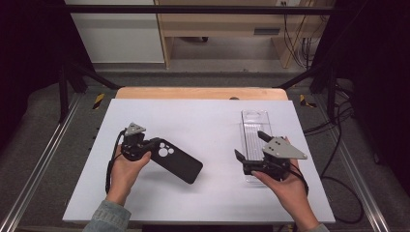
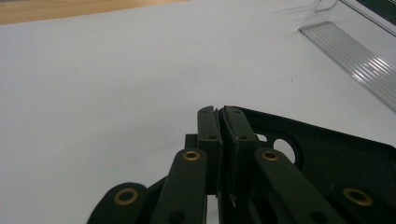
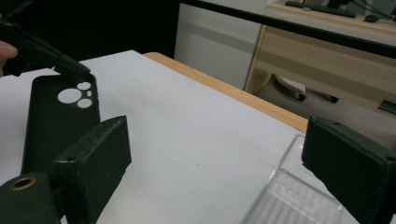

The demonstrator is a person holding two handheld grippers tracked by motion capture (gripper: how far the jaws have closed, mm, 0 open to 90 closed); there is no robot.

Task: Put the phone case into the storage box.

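Left tongs (image 1: 151,144) clamped on the camera-hole end of the black phone case (image 1: 176,162). Right tongs (image 1: 251,145) spread wide, empty, above the clear tray (image 1: 255,121).

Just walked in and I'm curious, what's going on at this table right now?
A person works at a white table with a gripper in each hand. The left gripper is shut on the edge of a black phone case, near its camera holes. The right gripper hangs open above a clear plastic tray, holding nothing.
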